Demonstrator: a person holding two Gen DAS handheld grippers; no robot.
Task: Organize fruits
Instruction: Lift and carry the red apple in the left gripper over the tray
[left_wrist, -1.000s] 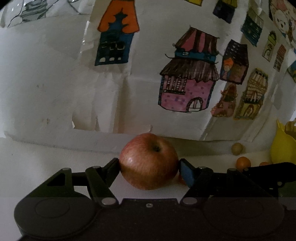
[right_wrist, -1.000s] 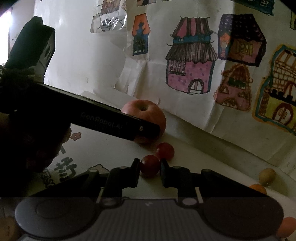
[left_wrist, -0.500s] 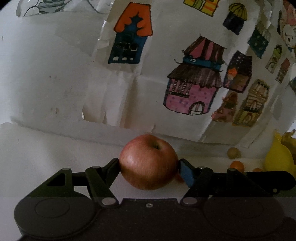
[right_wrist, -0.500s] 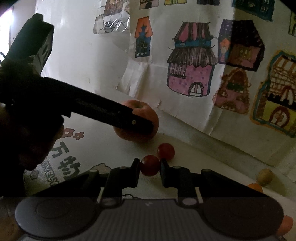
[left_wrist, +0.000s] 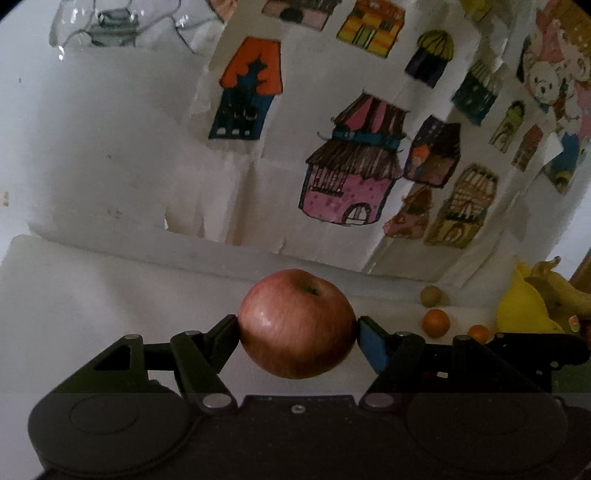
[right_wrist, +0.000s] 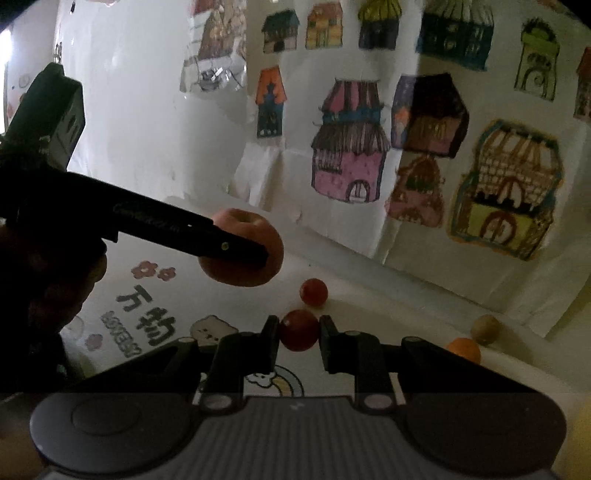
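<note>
The red apple (left_wrist: 297, 326) sits gripped between the two fingers of the left claw (left_wrist: 297, 328), held clear above the white counter (left_wrist: 92, 295). The right wrist view shows what the left cannot: the apple (right_wrist: 242, 256) hanging above the counter's printed mat (right_wrist: 147, 325), and a cherry tomato (right_wrist: 299, 329) pinched in the right claw (right_wrist: 298, 332), possibly just off the surface. A second tomato (right_wrist: 314, 292) lies just beyond. Only the left view shows bananas (left_wrist: 561, 291) in a yellow bowl (left_wrist: 524, 310) at right.
</note>
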